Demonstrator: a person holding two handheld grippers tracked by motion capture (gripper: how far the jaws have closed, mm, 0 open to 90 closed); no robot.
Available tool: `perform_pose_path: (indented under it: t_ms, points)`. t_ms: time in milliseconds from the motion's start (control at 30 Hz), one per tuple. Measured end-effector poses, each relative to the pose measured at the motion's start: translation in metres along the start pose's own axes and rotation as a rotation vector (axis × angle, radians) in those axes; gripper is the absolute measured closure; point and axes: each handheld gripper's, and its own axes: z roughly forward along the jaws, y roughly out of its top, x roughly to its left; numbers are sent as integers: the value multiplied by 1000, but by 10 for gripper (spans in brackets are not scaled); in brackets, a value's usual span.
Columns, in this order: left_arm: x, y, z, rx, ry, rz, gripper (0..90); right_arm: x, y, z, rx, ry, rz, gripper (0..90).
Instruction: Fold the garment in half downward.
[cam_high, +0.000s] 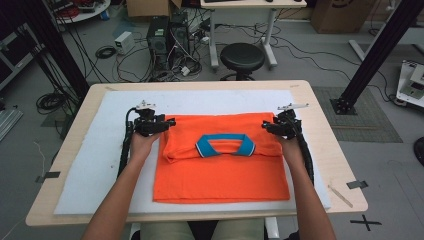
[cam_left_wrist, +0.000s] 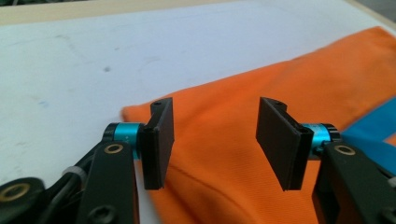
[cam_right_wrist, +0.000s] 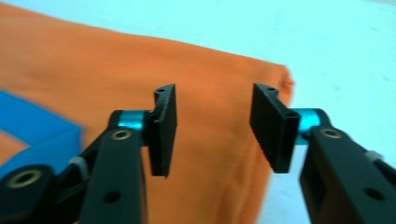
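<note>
The orange shirt (cam_high: 222, 167) is matt knit cloth with a ribbed blue collar (cam_high: 225, 145). Beneath the shirt lies a white, smooth, faintly smudged mat (cam_high: 90, 165); around that, pale wood worktop (cam_high: 325, 132). The left hand-held gripper (cam_left_wrist: 215, 140) has matt black plastic jaws.

High view looked forward and down over table (cam_high: 320, 150); both gripper views sat close, low, looking along own jaws onto orange shirt (cam_left_wrist: 261, 93) on white mat (cam_right_wrist: 345, 42), shared by all

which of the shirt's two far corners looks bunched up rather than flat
The left far corner of the orange shirt, by the left gripper: it puckers into a fold, while the right one lies flatter.
</note>
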Motion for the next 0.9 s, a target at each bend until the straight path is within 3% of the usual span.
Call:
perform_pose_path:
  t_ms: [167, 300, 533, 600, 700, 767, 900]
  points:
    - [-29, 2, 5, 30, -98, 68, 425, 12, -1, -5, 8, 28, -38, 423]
    - [-55, 1, 20, 79, -178, 125, 425, 19, -4, -8, 10, 38, -53, 419]
    - [-70, -9, 48, 224, -223, 107, 413, 25, -11, -12, 16, 57, -65, 422]
    - [-71, -12, 51, 241, -226, 113, 425, 25, -13, -13, 13, 62, -69, 423]
    - [-74, -17, 52, 250, -235, 131, 520, 26, -15, -16, 10, 66, -68, 423]
    - [-78, -19, 52, 249, -238, 158, 649, 26, -17, -18, 9, 69, -67, 424]
    - [-83, -21, 44, 212, -229, 198, 770, 27, -19, -20, 4, 74, -63, 424]
